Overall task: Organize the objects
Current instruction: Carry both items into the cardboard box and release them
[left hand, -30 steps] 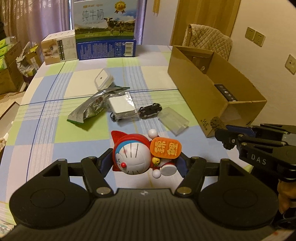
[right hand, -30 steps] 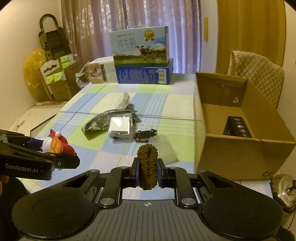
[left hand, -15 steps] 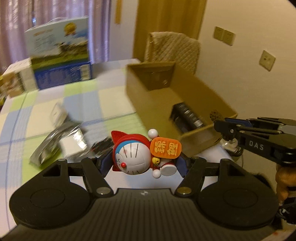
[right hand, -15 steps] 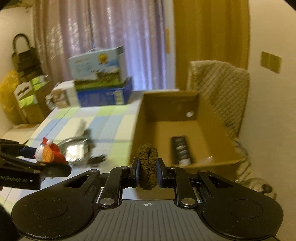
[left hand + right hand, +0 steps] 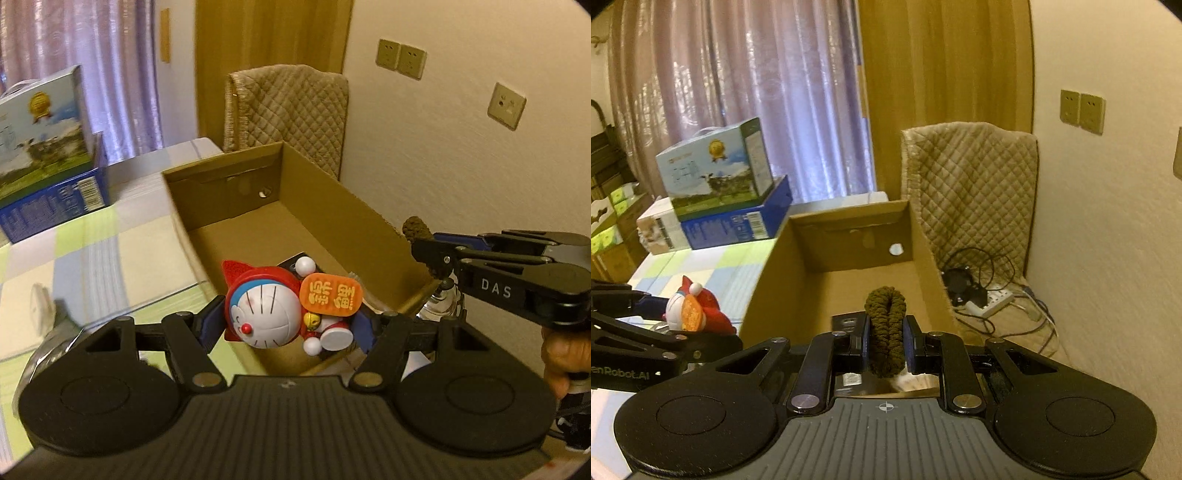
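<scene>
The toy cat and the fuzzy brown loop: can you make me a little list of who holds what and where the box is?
left gripper: jaws shut on the Doraemon figure, held over the near end of the cardboard box
right gripper: jaws shut on the brown scrunchie, held over the box
in the box: a black flat device, partly hidden
table: checked cloth, box standing on it
behind: milk carton case on a blue box
beside box: quilted chair

The open brown cardboard box (image 5: 925, 254) stands on the checked-cloth desk (image 5: 122, 236). The stacked printed cartons (image 5: 720, 192) lie left of it; the quilted beige chair (image 5: 971, 181) stands behind.
</scene>
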### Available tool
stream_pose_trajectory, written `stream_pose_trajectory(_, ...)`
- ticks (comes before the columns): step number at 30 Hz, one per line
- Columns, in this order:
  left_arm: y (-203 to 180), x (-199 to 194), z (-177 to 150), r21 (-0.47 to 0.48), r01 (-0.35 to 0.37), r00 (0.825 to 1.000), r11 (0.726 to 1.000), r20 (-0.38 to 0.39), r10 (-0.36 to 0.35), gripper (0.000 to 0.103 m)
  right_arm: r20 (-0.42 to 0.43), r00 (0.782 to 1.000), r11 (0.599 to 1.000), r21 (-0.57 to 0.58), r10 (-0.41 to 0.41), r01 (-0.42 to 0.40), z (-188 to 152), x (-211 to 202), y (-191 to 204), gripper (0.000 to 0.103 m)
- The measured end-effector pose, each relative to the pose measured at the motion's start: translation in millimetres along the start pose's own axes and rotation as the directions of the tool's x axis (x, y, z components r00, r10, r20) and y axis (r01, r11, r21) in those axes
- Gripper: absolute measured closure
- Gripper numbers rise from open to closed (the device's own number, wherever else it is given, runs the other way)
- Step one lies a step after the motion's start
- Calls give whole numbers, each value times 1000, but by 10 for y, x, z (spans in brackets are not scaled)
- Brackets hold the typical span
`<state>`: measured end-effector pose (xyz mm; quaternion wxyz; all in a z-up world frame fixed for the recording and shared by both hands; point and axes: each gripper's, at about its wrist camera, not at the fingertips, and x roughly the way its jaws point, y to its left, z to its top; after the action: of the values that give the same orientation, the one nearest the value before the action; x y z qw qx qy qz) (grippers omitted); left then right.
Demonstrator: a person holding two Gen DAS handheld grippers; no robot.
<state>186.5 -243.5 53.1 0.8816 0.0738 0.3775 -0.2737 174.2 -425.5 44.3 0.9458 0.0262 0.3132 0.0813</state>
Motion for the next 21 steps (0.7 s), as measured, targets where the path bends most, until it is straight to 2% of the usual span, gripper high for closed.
stream_pose_trajectory(5,-48,260,94,30,2,1000,1000,-18,-1,40,-9,1000,1000,26,-8,8,-3,82,-135,88)
stream_pose_trajectory(11,8,436,181,19,-6,1000,1000,-19,7,41,-22,1000,999,44,-6,7,-34,125,-193,88)
stream_pose_trajectory(16,156,332,165,-20,-23,1000,1000,0,23,39,-22,1000,999,48,13,-12,-17,137,-188,88)
stream_pose_trajectory(18,207,262,122,-35,-36,999,999,0,36,33,-23,999,998,49,31,-30,-3,152,-157,88)
stream_pose_trajectory(21,304,148,23,-62,-46,999,997,4,47,33,-18,998,997,47,68,-67,24,171,-88,88)
